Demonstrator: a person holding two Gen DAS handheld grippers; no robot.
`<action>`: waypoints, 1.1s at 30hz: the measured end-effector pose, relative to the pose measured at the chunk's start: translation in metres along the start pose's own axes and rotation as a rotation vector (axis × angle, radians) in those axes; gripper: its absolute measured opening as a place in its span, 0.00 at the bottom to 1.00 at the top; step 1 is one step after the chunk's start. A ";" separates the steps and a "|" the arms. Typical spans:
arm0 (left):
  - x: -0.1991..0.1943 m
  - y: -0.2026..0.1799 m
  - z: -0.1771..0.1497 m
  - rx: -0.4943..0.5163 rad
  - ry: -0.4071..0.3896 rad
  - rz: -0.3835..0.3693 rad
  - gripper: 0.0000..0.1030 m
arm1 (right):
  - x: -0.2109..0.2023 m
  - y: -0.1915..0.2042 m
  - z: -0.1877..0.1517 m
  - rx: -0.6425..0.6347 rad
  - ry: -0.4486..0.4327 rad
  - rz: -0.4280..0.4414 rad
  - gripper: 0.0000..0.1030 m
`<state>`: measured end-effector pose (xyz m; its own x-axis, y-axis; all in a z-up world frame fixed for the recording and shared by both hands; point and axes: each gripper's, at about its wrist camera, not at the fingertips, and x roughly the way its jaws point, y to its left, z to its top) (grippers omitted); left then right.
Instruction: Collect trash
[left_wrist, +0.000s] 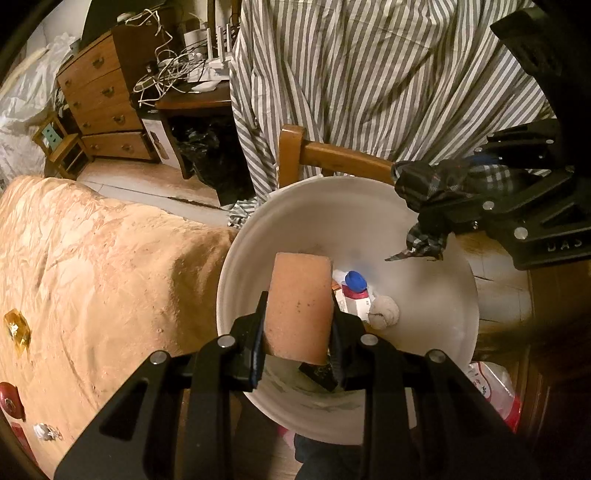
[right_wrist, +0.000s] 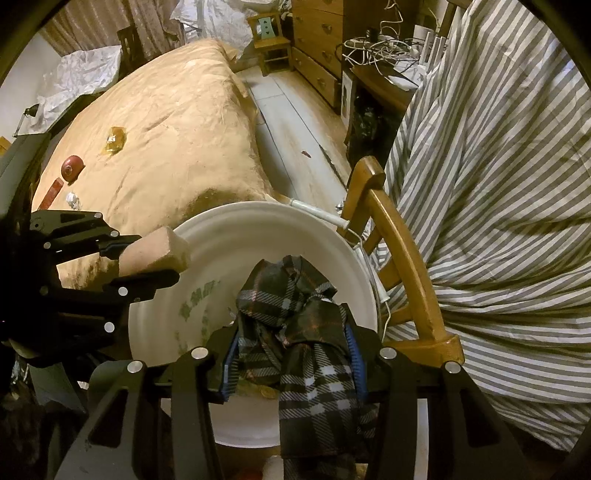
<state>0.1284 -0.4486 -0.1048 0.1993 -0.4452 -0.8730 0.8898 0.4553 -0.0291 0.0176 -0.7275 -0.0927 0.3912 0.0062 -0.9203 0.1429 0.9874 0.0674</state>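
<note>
My left gripper (left_wrist: 297, 343) is shut on a tan sponge block (left_wrist: 299, 306) and holds it over a white bucket (left_wrist: 424, 321). The bucket holds a blue-capped bottle (left_wrist: 355, 286) and a crumpled tissue (left_wrist: 384, 312). My right gripper (right_wrist: 291, 354) is shut on a dark plaid cloth (right_wrist: 295, 317) above the bucket's rim (right_wrist: 221, 229); it also shows in the left wrist view (left_wrist: 436, 192). The left gripper with the sponge (right_wrist: 155, 251) shows at the left in the right wrist view.
A bed with a tan cover (left_wrist: 92, 266) holds a yellow wrapper (right_wrist: 114, 140), a red round item (right_wrist: 72, 168) and a foil scrap (right_wrist: 73, 200). A wooden chair (right_wrist: 399, 258) draped with a striped sheet (right_wrist: 498, 221) stands behind the bucket. Drawers (left_wrist: 99, 107) stand farther off.
</note>
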 end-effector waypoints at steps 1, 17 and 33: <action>0.000 0.000 0.000 -0.002 0.001 -0.001 0.29 | 0.000 0.000 0.000 0.004 -0.003 0.004 0.51; -0.005 0.011 -0.006 -0.037 -0.028 0.015 0.68 | -0.003 -0.010 -0.008 0.067 -0.038 0.044 0.61; -0.050 0.015 -0.050 -0.032 -0.165 0.070 0.83 | -0.040 0.049 -0.045 0.021 -0.279 -0.030 0.83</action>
<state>0.1113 -0.3804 -0.0861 0.3273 -0.5307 -0.7819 0.8586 0.5125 0.0116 -0.0321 -0.6723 -0.0703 0.6211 -0.0695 -0.7806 0.1762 0.9829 0.0526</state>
